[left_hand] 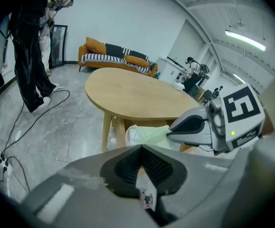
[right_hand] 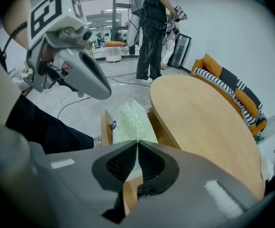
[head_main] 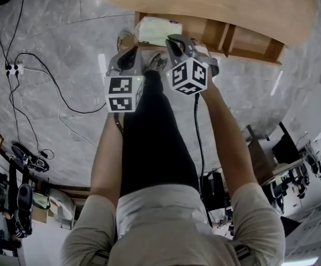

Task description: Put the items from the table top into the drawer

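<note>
The pale green soft packet (head_main: 154,31) is lodged in the open wooden drawer (head_main: 249,40) at the oval wooden desk (head_main: 215,1) edge, so the left gripper (left_hand: 141,148) and right gripper (right_hand: 137,144) are held pressed together, empty (probably for pushing it shut).

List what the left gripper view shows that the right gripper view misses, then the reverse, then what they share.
Only the left gripper view: the right gripper with its marker cube, and a white power strip on the floor.
Only the right gripper view: the left gripper and the wearer's dark trouser leg.
Both: the oval wooden table, the orange sofa, the pale green packet lying in the open drawer, and that view's own jaws shut on nothing.
</note>
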